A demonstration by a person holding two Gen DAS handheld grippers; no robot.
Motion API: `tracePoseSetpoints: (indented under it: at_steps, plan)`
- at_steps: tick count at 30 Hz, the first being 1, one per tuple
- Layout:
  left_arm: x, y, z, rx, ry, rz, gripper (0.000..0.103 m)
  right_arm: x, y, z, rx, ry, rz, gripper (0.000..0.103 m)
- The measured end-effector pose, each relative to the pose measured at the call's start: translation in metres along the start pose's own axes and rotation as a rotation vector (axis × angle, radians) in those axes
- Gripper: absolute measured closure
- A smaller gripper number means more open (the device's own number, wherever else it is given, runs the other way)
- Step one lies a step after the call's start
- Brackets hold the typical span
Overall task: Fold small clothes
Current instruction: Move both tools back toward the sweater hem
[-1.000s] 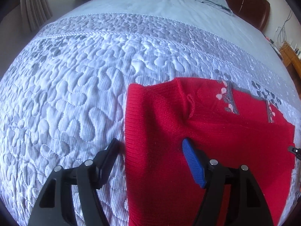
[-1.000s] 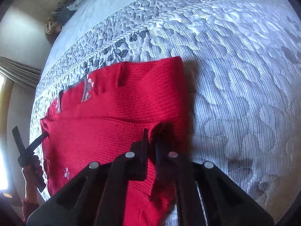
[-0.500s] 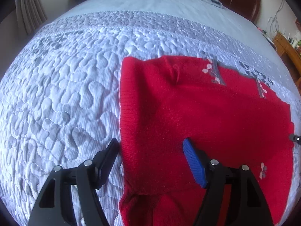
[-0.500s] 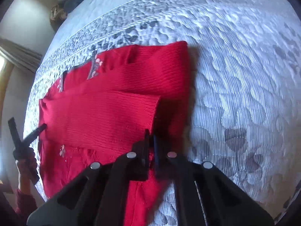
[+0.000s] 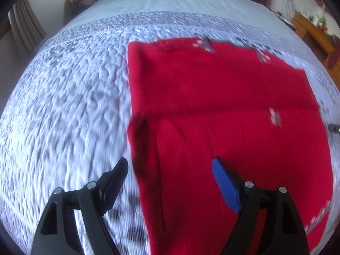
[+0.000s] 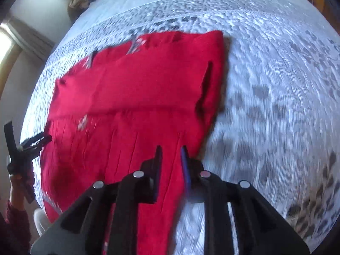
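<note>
One red sweater (image 5: 223,106) on quilt (image 5: 63,106); two grippers.

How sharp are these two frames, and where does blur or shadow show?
Left wrist: quilt smeared by motion, sweater soft, left claw crisp. Right wrist: same streaking, shadow along the sweater's right edge, right claw sharp.

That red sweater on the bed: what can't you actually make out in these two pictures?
- Red sweater, left wrist view: its near hem runs off the bottom edge, behind the open left gripper.
- Small flower motifs: smeared by motion blur.
- Right gripper, right wrist view: fingers slightly apart with sweater between; blur hides whether they pinch it.
- Quilt pattern: blurred.
</note>
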State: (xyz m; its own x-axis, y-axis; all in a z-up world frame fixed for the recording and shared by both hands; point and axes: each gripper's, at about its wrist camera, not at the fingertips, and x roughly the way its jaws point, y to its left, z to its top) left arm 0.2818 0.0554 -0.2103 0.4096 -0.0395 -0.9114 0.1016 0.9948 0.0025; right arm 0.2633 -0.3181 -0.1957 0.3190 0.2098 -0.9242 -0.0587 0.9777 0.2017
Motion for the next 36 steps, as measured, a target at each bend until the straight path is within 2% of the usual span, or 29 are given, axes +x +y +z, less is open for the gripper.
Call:
tracePoseSetpoints:
  at_steps: [1, 3, 4, 7, 8, 10, 12, 13, 15, 17, 21, 23, 24, 29, 36]
  plan:
    - [-0.009, -0.005, -0.018, 0.010, 0.001, 0.005, 0.021, 0.000, 0.000, 0.000, 0.000, 0.000, 0.000, 0.081]
    - [-0.021, -0.010, -0.040, 0.011, 0.002, 0.002, 0.021, -0.007, 0.020, -0.042, -0.030, 0.011, -0.028, 0.080]
    - [-0.028, -0.013, -0.054, 0.010, 0.002, 0.005, 0.021, -0.007, 0.020, -0.042, -0.030, 0.011, -0.028, 0.080]
    - [-0.043, -0.016, -0.080, -0.001, 0.000, 0.011, 0.021, -0.012, 0.043, -0.089, -0.036, 0.014, -0.096, 0.079]
    - [-0.050, -0.017, -0.090, -0.001, -0.006, 0.021, 0.021, -0.012, 0.043, -0.089, -0.036, 0.014, -0.096, 0.078]
    - [-0.058, -0.021, -0.102, 0.002, -0.015, 0.043, 0.021, -0.018, 0.058, -0.123, 0.001, -0.008, -0.119, 0.076]
    - [-0.068, -0.024, -0.114, -0.001, -0.019, 0.043, 0.020, -0.019, 0.059, -0.130, 0.018, -0.014, -0.116, 0.072]
    - [-0.072, -0.026, -0.120, 0.002, -0.013, 0.032, 0.020, -0.018, 0.064, -0.147, 0.054, -0.016, -0.107, 0.071]
    - [-0.077, -0.028, -0.128, 0.005, -0.004, 0.018, 0.019, -0.016, 0.066, -0.153, 0.056, -0.015, -0.117, 0.071]
    - [-0.082, -0.027, -0.139, -0.009, 0.007, 0.005, 0.018, -0.017, 0.078, -0.166, 0.027, -0.026, -0.181, 0.069]
    - [-0.087, -0.022, -0.160, -0.027, 0.030, -0.007, 0.017, -0.024, 0.082, -0.176, 0.030, -0.037, -0.185, 0.064]
    - [-0.087, -0.019, -0.171, -0.036, 0.045, -0.001, 0.017, -0.029, 0.087, -0.182, 0.015, -0.054, -0.203, 0.054]
    - [-0.087, -0.018, -0.175, -0.042, 0.052, -0.002, 0.016, -0.031, 0.088, -0.184, 0.008, -0.061, -0.216, 0.053]
    - [-0.087, -0.013, -0.187, -0.044, 0.060, -0.010, 0.013, -0.032, 0.090, -0.196, -0.005, -0.071, -0.240, 0.053]
    - [-0.083, -0.020, -0.179, -0.040, 0.057, -0.058, 0.013, -0.030, 0.086, -0.200, -0.006, -0.073, -0.268, 0.052]
